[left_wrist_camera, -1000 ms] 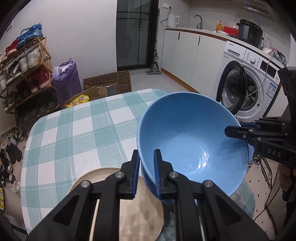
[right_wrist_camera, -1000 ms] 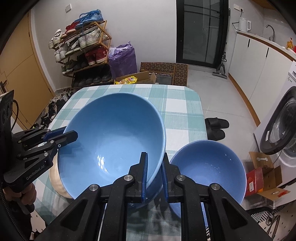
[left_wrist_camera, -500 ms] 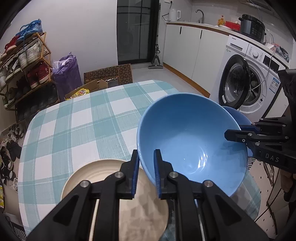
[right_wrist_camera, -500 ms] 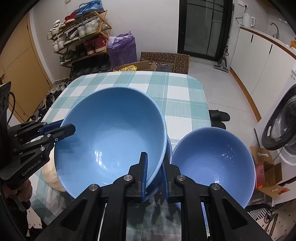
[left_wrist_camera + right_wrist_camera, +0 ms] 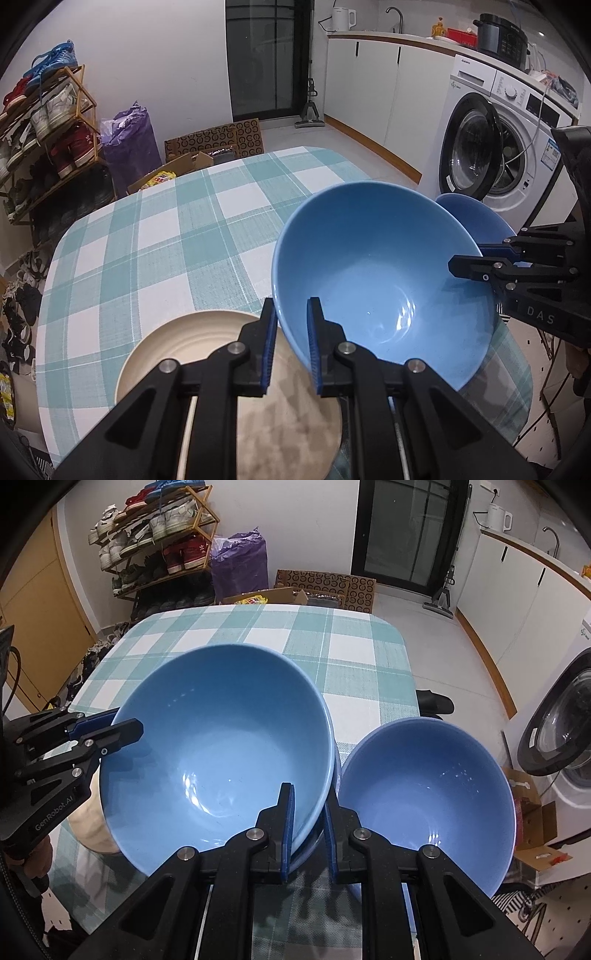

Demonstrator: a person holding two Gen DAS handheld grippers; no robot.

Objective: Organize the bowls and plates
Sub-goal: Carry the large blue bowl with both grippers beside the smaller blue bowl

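Observation:
A large blue bowl [image 5: 369, 277] [image 5: 221, 746] hangs tilted just over the checked table [image 5: 147, 240] [image 5: 351, 646]. My left gripper [image 5: 291, 306] [image 5: 122, 723] is shut on its near-left rim. On the opposite rim my right gripper [image 5: 308, 794] [image 5: 472, 256] is shut as well. A smaller blue bowl [image 5: 424, 794] [image 5: 476, 218] stands on the table just right of the held one. A cream plate [image 5: 184, 350] [image 5: 92, 827] lies on the table to the left, partly under the large bowl and my left gripper. A hand shows at the left gripper's handle in the right wrist view.
A washing machine [image 5: 491, 155] with its door open stands to the right beside white cabinets. A shoe rack [image 5: 155, 542], a purple bag [image 5: 240, 565] and cardboard boxes [image 5: 325, 587] lie beyond the table's far end. The smaller bowl sits close to the table's right edge.
Both grippers have sunk toward the table with the large bowl still held between them. More of the cream plate and the smaller bowl now shows.

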